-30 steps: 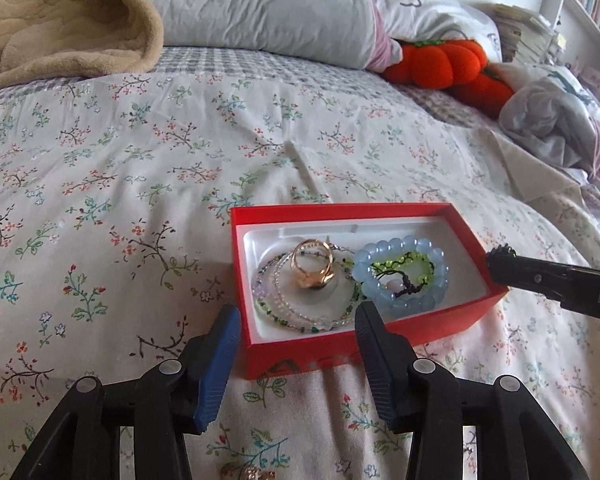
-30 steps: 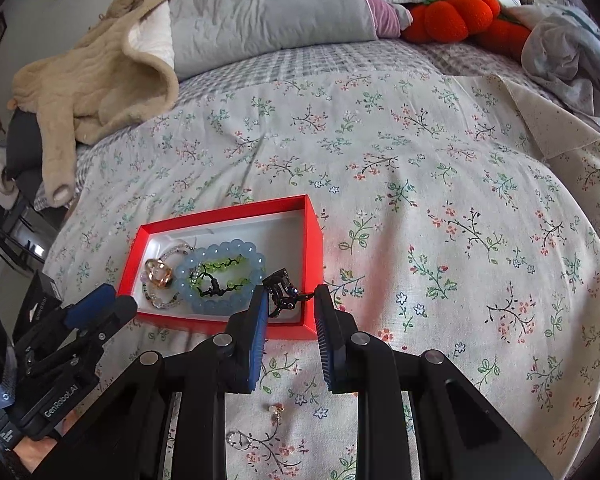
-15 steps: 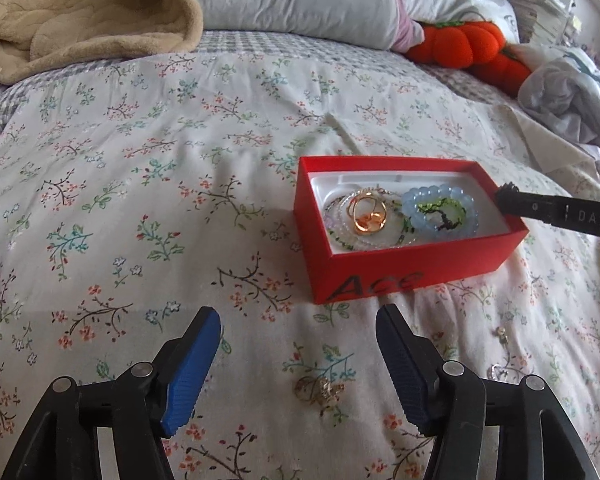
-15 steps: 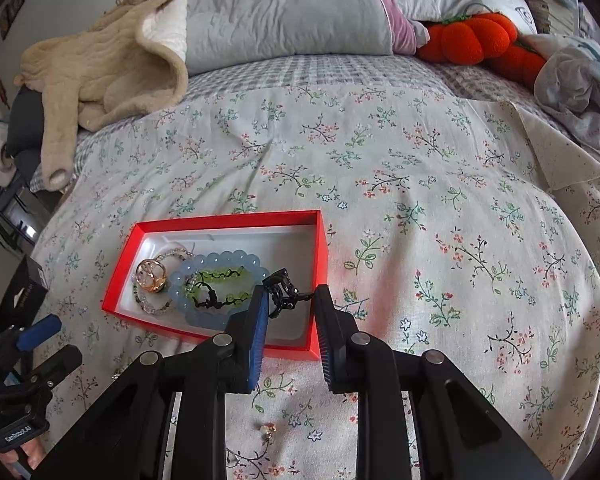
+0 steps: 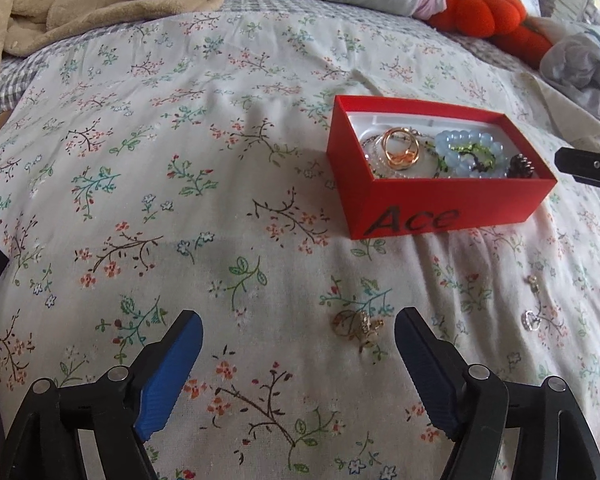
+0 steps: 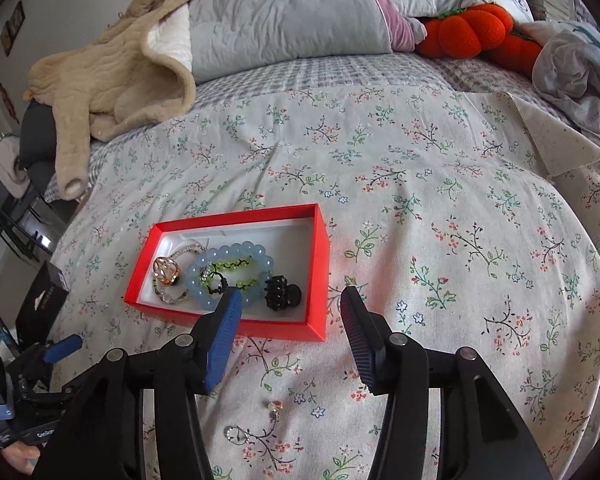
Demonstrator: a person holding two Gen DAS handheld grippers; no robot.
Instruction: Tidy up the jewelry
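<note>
The right tongs (image 6: 290, 334) are opening empty, the black hair claw (image 6: 282, 293) now dropped into the red box (image 6: 318, 280), while the left tongs (image 5: 298, 376), opening wider, frame the gold earring (image 5: 358, 326) on the bed (image 5: 180, 160).

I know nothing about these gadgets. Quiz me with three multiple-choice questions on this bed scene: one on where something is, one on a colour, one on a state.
1. Where does the black hair clip lie?
A. in the red box
B. on the pillow
C. on the floor

2. What colour is the bead bracelet with the biggest beads?
A. red
B. pale blue
C. black

3. What is between the fingers of the right gripper?
A. a ring
B. the box lid
C. nothing

Answers: 1 A, it rests on the box's white lining. 2 B, its beads are pale blue. 3 C, the jaws are opening with nothing between them.
</note>
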